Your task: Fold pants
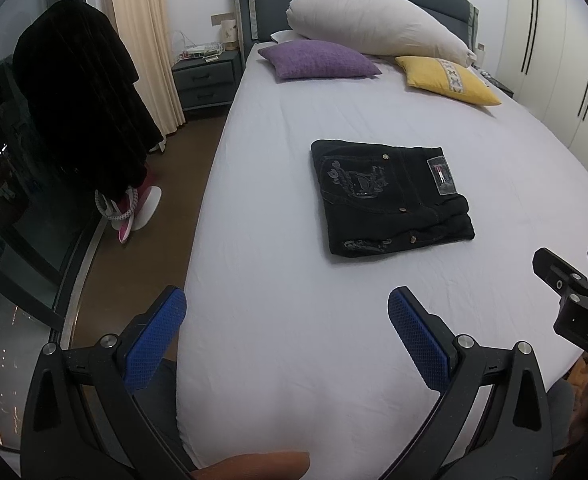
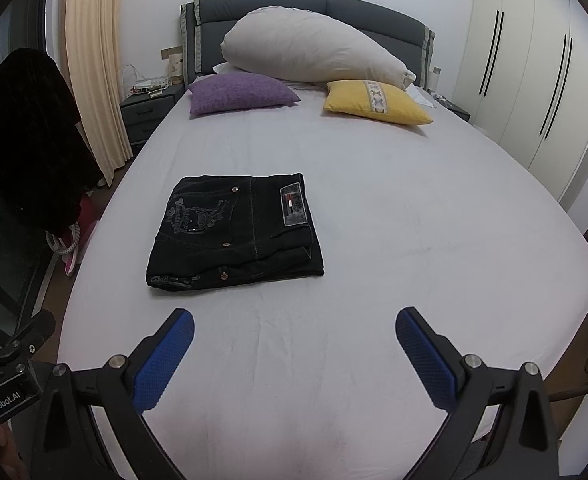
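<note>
Black jeans (image 1: 389, 196) lie folded into a compact rectangle on the white bed sheet (image 1: 294, 360), back pocket embroidery and waistband patch facing up; they also show in the right wrist view (image 2: 234, 232). My left gripper (image 1: 288, 312) is open and empty, held above the foot of the bed, well short of the jeans. My right gripper (image 2: 294, 332) is open and empty too, hovering near the bed's foot, with the jeans ahead and to its left. The right gripper's body shows at the left wrist view's right edge (image 1: 573, 296).
A purple cushion (image 1: 317, 60), a yellow cushion (image 1: 449, 80) and a large white pillow (image 1: 377, 20) lie by the headboard. A nightstand (image 1: 206, 80), a curtain and dark clothes on a rack (image 1: 78, 96) stand left of the bed. Wardrobes (image 2: 533, 92) line the right wall.
</note>
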Action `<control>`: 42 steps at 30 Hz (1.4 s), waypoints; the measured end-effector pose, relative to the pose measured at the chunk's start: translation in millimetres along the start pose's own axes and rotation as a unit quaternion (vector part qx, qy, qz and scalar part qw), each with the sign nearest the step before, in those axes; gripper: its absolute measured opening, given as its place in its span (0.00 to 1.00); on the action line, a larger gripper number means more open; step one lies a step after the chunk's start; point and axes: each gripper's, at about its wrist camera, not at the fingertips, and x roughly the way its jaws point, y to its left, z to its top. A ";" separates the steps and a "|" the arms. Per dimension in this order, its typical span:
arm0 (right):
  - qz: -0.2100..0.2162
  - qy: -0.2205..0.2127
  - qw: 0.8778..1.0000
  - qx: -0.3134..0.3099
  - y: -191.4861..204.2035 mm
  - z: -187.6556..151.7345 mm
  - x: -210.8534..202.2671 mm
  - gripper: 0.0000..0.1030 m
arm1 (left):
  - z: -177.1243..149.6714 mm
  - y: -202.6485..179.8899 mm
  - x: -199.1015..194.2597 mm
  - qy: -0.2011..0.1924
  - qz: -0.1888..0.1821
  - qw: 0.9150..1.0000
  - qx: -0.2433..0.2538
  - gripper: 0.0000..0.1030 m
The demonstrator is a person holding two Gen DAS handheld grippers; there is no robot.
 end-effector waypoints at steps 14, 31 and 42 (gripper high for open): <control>0.033 0.000 0.999 0.017 -5.9 1.4 -0.6 1.00 | -2.4 -1.2 0.3 0.004 -0.008 1.000 -0.003 1.00; 0.056 0.002 0.998 0.022 -7.7 1.0 -2.3 1.00 | -2.8 1.6 -1.0 0.012 -0.026 1.000 -0.009 1.00; 0.057 0.004 0.998 0.022 -7.6 0.8 -2.0 1.00 | -2.8 1.9 -1.2 0.013 -0.027 1.000 -0.009 1.00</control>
